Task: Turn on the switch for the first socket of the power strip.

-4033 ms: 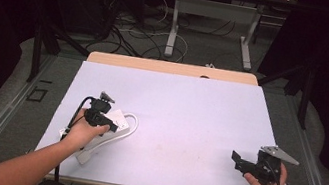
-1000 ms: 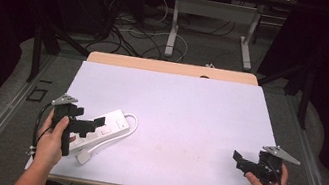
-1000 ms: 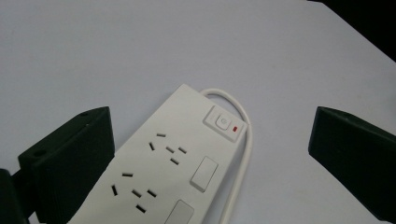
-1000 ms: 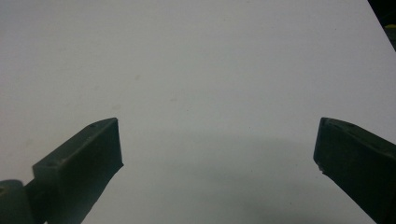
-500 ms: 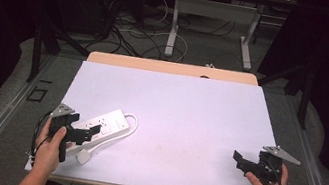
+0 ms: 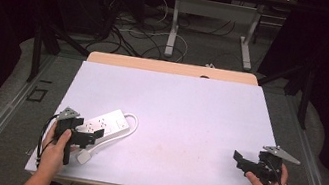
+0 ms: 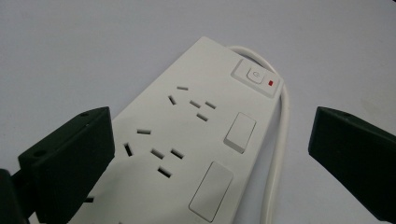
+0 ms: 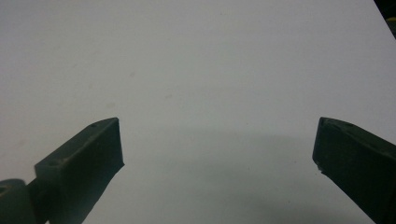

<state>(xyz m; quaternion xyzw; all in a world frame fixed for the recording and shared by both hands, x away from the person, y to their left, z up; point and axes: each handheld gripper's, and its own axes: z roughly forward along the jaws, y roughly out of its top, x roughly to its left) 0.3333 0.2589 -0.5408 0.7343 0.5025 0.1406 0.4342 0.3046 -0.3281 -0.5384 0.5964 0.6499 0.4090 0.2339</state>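
Lying between and just ahead of the wide-open jaws of the left gripper [image 6: 87, 135], a white power strip [image 7: 187, 154] rests flat on the white table [image 6: 184, 111], its cable [image 7: 275, 158] running along the side nearer the right-hand jaw. No brand or lettering is legible; a power symbol marks the switch [image 7: 254, 74], beside a small red indicator [image 7: 271, 83]. The right gripper [image 6: 241, 162], jaws likewise spread, faces bare tabletop well apart from the strip.
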